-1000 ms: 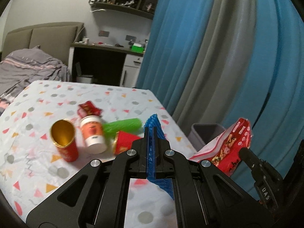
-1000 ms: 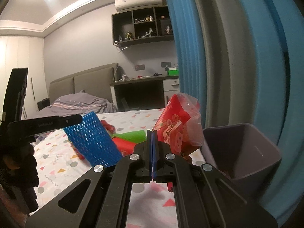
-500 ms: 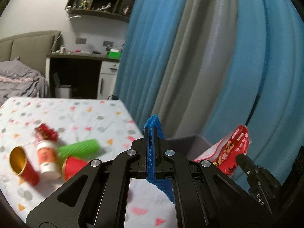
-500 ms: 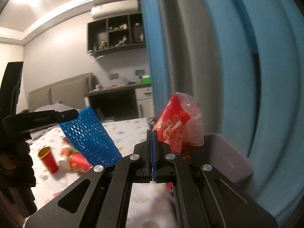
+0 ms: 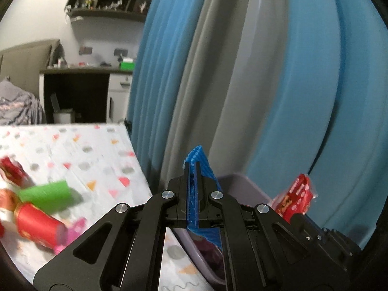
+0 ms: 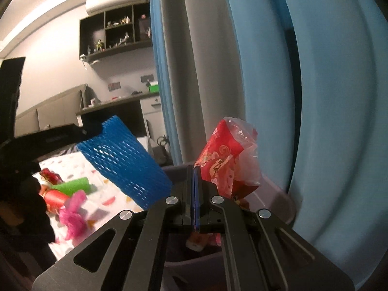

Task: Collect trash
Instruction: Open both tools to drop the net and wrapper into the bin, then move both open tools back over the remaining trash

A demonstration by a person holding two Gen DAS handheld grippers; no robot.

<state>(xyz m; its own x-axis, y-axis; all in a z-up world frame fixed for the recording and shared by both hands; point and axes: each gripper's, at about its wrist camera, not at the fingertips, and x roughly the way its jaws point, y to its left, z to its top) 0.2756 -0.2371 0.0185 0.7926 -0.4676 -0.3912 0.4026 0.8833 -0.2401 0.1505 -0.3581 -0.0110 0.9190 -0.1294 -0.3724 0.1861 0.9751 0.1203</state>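
Observation:
My left gripper (image 5: 192, 167) is shut on a blue foam net sleeve (image 5: 197, 160), which hangs over the near rim of a grey waste bin (image 5: 242, 186). My right gripper (image 6: 195, 169) is shut on the edge of a red snack wrapper (image 6: 225, 160) and holds it above the same bin (image 6: 278, 198). Some trash (image 6: 196, 245) lies inside the bin. In the right wrist view the blue sleeve (image 6: 123, 162) hangs from the left gripper (image 6: 82, 131) at the left. In the left wrist view the red wrapper (image 5: 295, 198) shows at the lower right.
A table with a dotted white cloth (image 5: 97, 160) stands left of the bin. On it lie a green foam tube (image 5: 46, 191), a red paper cup (image 5: 36, 220) and a pink scrap (image 6: 72, 208). Blue and grey curtains (image 5: 266, 72) hang close behind the bin.
Both grippers have swung right, away from the table and toward the curtain. The bin has come under the fingers, and the cups have slid to the left edge of view.

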